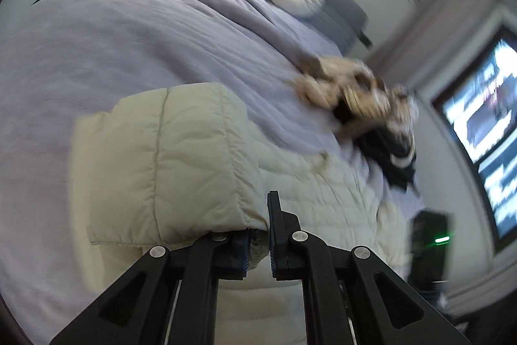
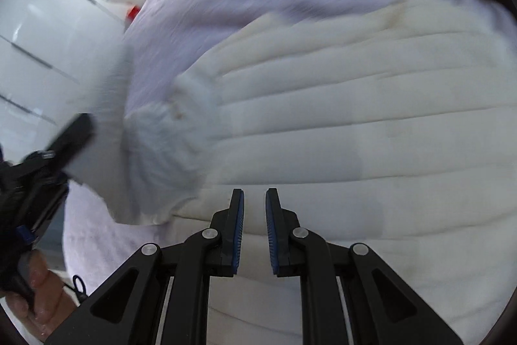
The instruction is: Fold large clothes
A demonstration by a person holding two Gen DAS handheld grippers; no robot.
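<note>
Cream quilted puffer jacket on lilac bedspread: light, soft, slippery (grab cuffs, hems). Left gripper clamps its sleeve; right gripper nearly closed, empty.

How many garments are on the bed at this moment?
2. The cream quilted jacket lies in front, its sleeve in the left gripper's jaws. A crumpled tan-and-black garment sits beyond at the bed's edge. Blur may hide more.
</note>
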